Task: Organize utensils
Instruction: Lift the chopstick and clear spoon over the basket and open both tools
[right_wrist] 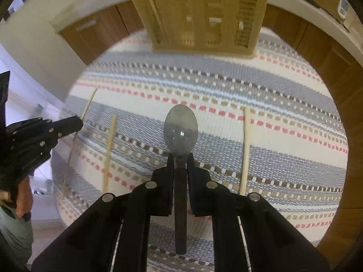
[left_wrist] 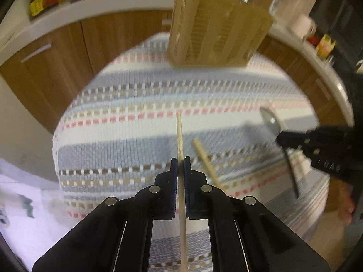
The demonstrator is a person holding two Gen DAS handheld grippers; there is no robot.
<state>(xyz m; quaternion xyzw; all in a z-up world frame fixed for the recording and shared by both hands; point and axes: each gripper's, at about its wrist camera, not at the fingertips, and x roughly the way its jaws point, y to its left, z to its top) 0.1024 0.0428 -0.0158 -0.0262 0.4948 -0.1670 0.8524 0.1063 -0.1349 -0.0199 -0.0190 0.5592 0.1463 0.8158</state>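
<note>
Beyond the spoon (right_wrist: 180,128), slatted holder (right_wrist: 202,15).

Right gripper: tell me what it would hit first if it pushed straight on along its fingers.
Most likely the striped tablecloth. The right gripper points steeply down, shut on a spoon, so the spoon's bowl would probably touch first, short of the wooden utensil rack. Depth is uncertain.
</note>
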